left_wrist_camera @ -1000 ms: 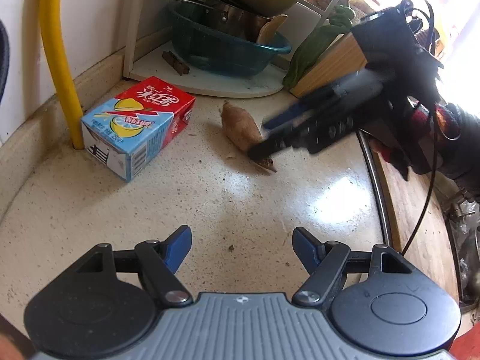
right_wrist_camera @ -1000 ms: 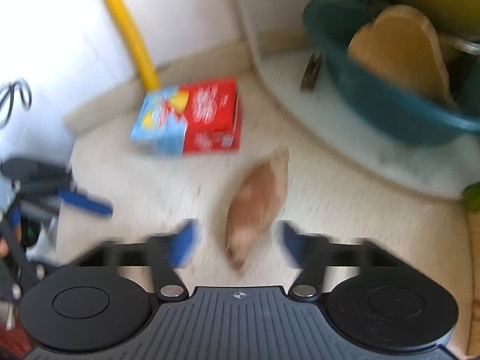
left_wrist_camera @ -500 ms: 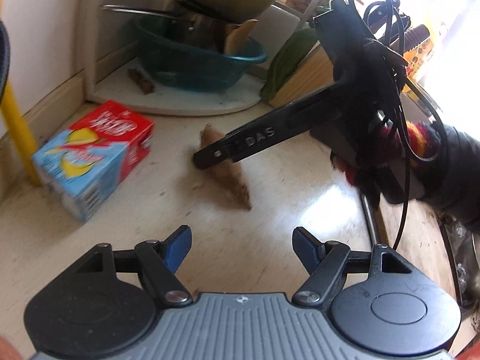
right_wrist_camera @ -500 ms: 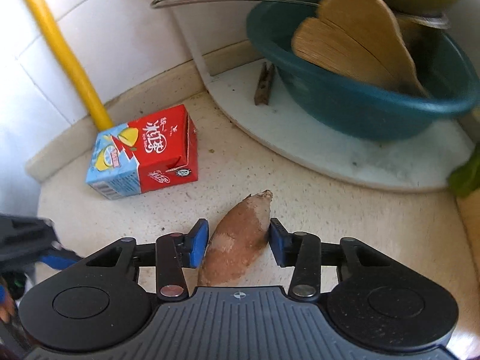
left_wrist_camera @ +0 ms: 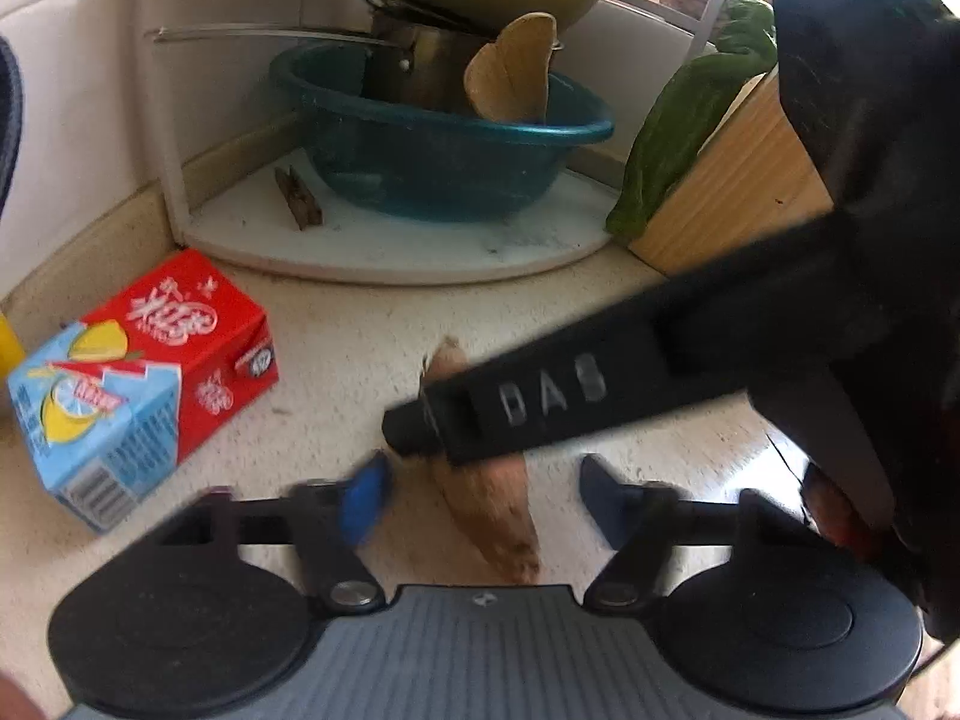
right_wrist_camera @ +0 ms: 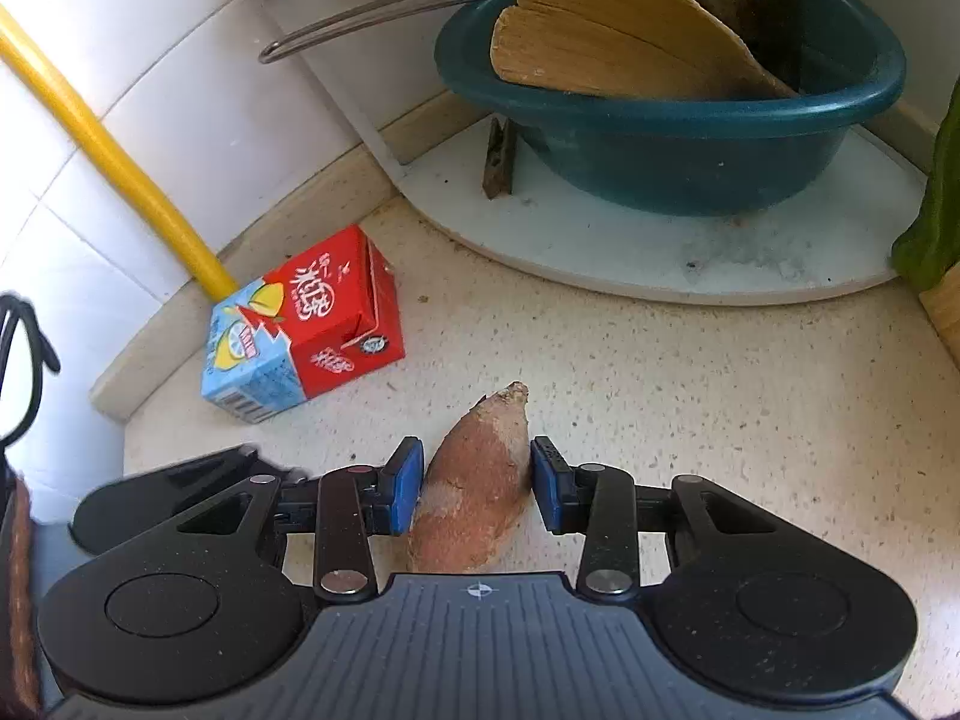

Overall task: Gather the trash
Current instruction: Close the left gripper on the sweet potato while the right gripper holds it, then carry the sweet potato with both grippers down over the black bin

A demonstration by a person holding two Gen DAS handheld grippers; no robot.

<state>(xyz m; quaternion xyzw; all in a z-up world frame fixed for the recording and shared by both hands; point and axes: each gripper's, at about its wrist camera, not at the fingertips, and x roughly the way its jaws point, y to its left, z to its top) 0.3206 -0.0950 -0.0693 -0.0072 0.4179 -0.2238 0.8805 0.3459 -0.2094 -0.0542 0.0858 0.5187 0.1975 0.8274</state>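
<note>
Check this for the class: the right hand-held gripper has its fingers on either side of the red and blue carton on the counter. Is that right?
Not quite. The right hand-held gripper has its fingers either side of the brown root, not the carton. The carton lies apart, nearer the yellow pipe. The right wrist view shows it. The rest holds: both are on the counter.

A sweet potato (right_wrist_camera: 474,480) lies on the tabletop (right_wrist_camera: 690,372) between the right hand-held gripper's (right_wrist_camera: 474,483) fingers. A drink carton (right_wrist_camera: 306,324) lies behind it to the left. Further back, a basin (right_wrist_camera: 672,138) holding wooden spatulas (right_wrist_camera: 600,42) sits on a corner shelf (right_wrist_camera: 630,252).
</note>
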